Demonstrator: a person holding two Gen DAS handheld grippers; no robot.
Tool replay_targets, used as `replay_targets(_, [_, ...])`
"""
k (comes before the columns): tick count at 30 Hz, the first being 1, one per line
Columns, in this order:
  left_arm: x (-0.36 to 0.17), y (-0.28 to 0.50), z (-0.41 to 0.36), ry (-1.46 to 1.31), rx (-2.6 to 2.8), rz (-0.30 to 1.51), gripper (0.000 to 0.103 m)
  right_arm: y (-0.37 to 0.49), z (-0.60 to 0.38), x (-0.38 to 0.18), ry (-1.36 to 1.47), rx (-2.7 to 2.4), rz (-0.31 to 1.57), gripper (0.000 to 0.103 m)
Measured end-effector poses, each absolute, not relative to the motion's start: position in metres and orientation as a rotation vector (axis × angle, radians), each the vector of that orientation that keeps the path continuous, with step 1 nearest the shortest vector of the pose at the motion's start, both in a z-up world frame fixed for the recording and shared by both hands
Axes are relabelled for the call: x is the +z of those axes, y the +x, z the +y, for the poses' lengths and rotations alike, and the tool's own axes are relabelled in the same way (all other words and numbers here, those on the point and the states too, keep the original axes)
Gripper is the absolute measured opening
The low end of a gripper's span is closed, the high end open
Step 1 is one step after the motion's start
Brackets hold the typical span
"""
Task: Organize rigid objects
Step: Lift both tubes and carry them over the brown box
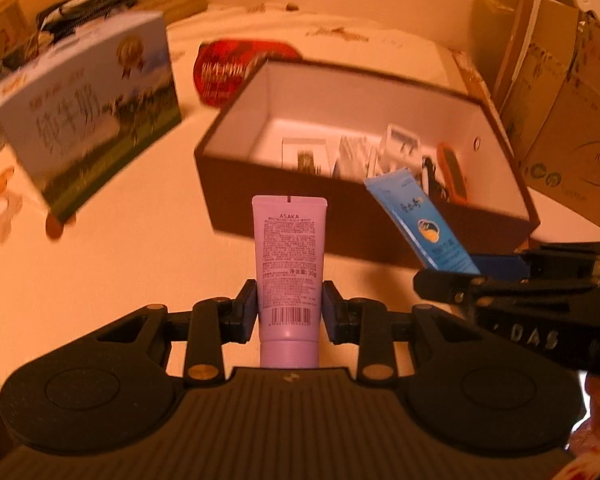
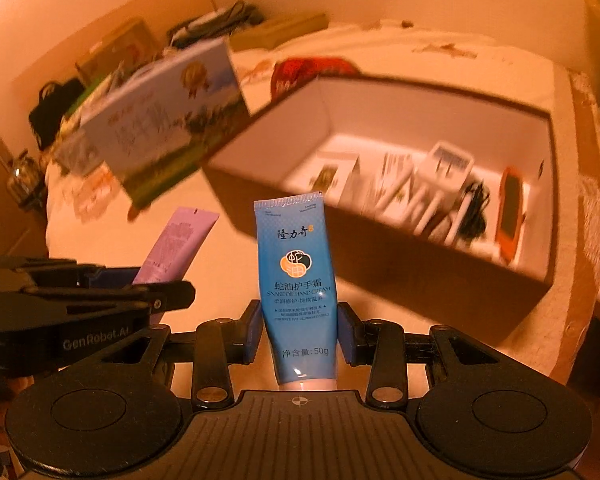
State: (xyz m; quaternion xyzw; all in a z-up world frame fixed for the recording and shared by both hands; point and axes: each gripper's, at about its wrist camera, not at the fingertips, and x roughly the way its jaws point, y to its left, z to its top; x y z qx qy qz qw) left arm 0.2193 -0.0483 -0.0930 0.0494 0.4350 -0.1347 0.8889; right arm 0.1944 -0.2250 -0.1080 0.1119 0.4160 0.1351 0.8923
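My left gripper [image 1: 290,312] is shut on a purple ASAKA tube [image 1: 289,264], held upright above the table. My right gripper [image 2: 298,332] is shut on a blue hand cream tube [image 2: 298,280], also upright. Each gripper shows in the other's view: the blue tube [image 1: 424,224] at the right of the left wrist view, the purple tube [image 2: 176,246] at the left of the right wrist view. Ahead stands an open dark box [image 1: 284,204] with a white inside, holding several small boxes and an orange item [image 2: 510,216].
A blue-and-green milk carton box [image 1: 88,112] stands left of the open box. A red bag [image 1: 236,68] lies behind the open box. Cardboard boxes [image 1: 560,120] stand at the right. Clutter lies at the back left.
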Motion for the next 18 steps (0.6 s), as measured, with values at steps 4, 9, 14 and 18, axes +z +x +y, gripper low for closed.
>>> replay_targets(4, [-0.077, 0.243, -0.056, 0.114, -0.301, 0.867, 0.028, 0.219, -0.24, -0.094, 0.301, 0.251, 0.839, 0.036])
replay_targets(9, [-0.059, 0.282, -0.07, 0.143, -0.329, 0.815, 0.028, 0.253, -0.255, -0.077, 0.345, 0.219, 0.816, 0.036])
replay_targets(14, [-0.049, 0.324, -0.086, 0.187, -0.346, 0.793, 0.028, 0.291, -0.271, -0.07, 0.409, 0.188, 0.82, 0.036])
replay_targets(18, [-0.049, 0.349, -0.093, 0.201, -0.354, 0.797, 0.028, 0.315, -0.276, -0.07, 0.409, 0.173, 0.828, 0.036])
